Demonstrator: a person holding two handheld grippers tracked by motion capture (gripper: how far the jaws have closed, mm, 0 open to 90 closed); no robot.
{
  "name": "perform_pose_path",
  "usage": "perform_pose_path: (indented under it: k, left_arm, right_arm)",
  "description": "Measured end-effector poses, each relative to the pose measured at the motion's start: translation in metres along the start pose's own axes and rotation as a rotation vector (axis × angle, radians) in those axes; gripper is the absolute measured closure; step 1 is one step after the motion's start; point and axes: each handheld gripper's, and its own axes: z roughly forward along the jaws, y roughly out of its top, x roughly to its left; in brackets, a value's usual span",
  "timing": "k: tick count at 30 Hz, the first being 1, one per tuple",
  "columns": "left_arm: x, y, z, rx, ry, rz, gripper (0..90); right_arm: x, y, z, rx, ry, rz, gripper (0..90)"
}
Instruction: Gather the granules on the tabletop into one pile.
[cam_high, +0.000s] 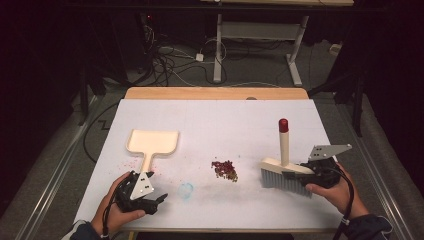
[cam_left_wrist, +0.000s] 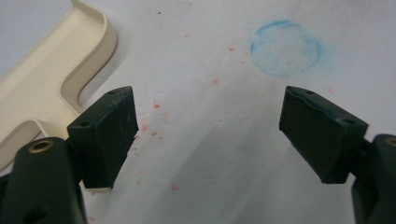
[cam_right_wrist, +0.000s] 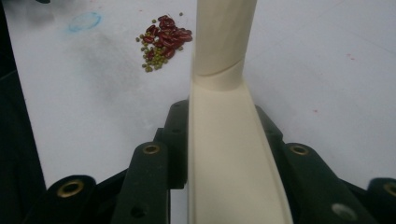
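Note:
A cream dustpan (cam_high: 152, 141) lies flat at the left of the white mat, its handle toward me. My left gripper (cam_high: 150, 189) rests just below that handle, open; between its jaws (cam_left_wrist: 210, 112) is bare mat, with the dustpan handle (cam_left_wrist: 42, 93) beside the left jaw. A small pile of red and green beans (cam_high: 224, 170) (cam_right_wrist: 163, 39) sits mid-table. To its right my right gripper (cam_high: 300, 172) is shut on the back of a cream brush (cam_high: 284, 172) (cam_right_wrist: 229, 163), bristles on the mat, red-capped handle upright.
A faint blue ring (cam_high: 186, 190) (cam_left_wrist: 286, 48) is drawn on the mat between the left gripper and the beans. Red specks dot the mat near the dustpan handle. The table's wooden far edge (cam_high: 215, 93) faces a desk frame and floor cables.

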Motion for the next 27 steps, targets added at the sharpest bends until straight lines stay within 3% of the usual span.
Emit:
perform_pose_path:
  k: [4,9,13,14,15,19,21,23,27]
  left_arm:
    - [-0.001,0.0,0.001,0.007,-0.005,0.001,18.5]
    - [-0.001,-0.001,0.002,0.012,-0.007,0.002,18.5]
    - [-0.002,-0.001,0.003,0.016,-0.01,0.002,18.6]
    - [-0.002,-0.001,0.003,0.016,-0.011,0.003,18.6]
    - [-0.002,-0.001,0.003,0.016,-0.012,0.003,18.5]
    - [-0.002,-0.001,0.004,0.02,-0.014,0.004,18.5]
    - [-0.002,-0.001,0.004,0.022,-0.014,0.005,18.6]
    - [-0.002,-0.001,0.005,0.021,-0.016,0.005,18.6]
    - [-0.002,-0.001,0.005,0.022,-0.016,0.007,18.6]
  right_arm:
    - [-0.013,0.005,0.009,-0.004,0.008,-0.013,63.1]
    - [-0.029,0.007,0.017,0.004,-0.033,0.007,55.8]
    - [-0.047,0.01,0.017,-0.035,-0.077,0.057,44.6]
    - [-0.051,0.01,0.017,-0.039,-0.096,0.078,41.0]
    - [-0.056,0.01,0.017,-0.042,-0.127,0.092,45.8]
    - [-0.067,0.008,0.02,-0.038,-0.268,0.125,50.2]
    - [-0.07,0.007,0.024,0.002,-0.334,0.148,55.3]
    - [-0.073,0.006,0.031,0.054,-0.429,0.164,60.6]
    - [-0.08,0.003,0.046,0.143,-0.499,0.2,61.5]
